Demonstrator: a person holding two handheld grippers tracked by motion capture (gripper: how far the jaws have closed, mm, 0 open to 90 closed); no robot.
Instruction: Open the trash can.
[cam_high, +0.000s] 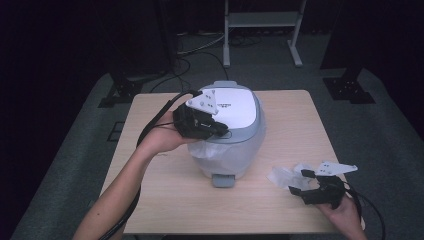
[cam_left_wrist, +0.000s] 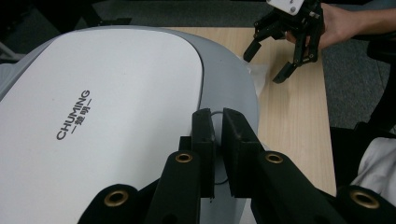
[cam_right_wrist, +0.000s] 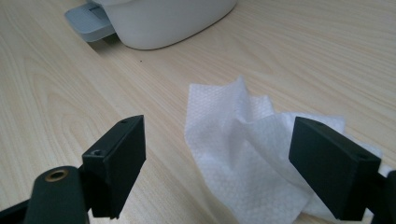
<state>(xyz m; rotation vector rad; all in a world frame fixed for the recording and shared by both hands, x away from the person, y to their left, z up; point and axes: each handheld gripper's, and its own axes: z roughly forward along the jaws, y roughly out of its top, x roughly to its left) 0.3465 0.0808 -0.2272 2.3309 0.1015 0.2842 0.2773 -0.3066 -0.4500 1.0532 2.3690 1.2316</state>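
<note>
Right gripper view: soft, light tissue (cam_right_wrist: 252, 154) lower center between parted right gripper (cam_right_wrist: 224, 163); pinch its raised fold; left gripper (cam_left_wrist: 218, 140) closed on cooker (cam_left_wrist: 116, 116).

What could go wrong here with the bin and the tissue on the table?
The left gripper is shut on the thin wire bail at the rim of the white-lidded grey pedal bin; such a thin wire could slip out. A pull could also drag or tip the bin, since nothing else steadies it. The open right gripper straddles the crumpled white tissue and might pinch only one fold.

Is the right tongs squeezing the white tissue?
No, the right tongs stand wide open above the tissue on the table.
</note>
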